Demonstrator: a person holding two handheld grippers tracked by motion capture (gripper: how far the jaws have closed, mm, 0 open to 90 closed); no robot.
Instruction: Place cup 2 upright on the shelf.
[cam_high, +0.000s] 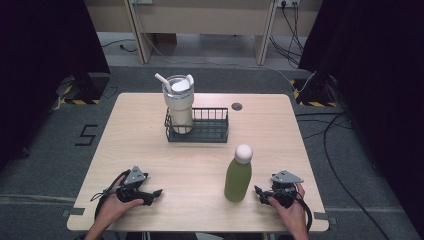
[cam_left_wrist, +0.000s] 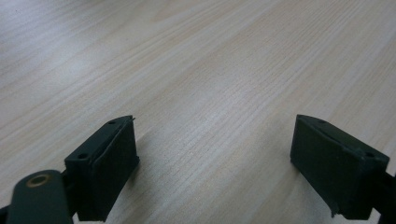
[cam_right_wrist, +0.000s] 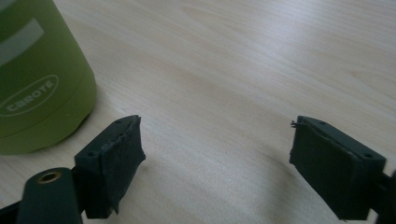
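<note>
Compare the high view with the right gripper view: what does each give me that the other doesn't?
High view alone: the cream tumbler standing in the wire basket, the left gripper, the bottle's white cap. Right gripper view alone: close up, the right gripper with jaws apart over bare wood, and the lettering low on the bottle's side. Shared: the green bottle upright on the table, beside that gripper and untouched.

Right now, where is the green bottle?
In the high view the green bottle stands upright on the table's front right part, just left of the right gripper, nearer the person than the wire basket.
</note>
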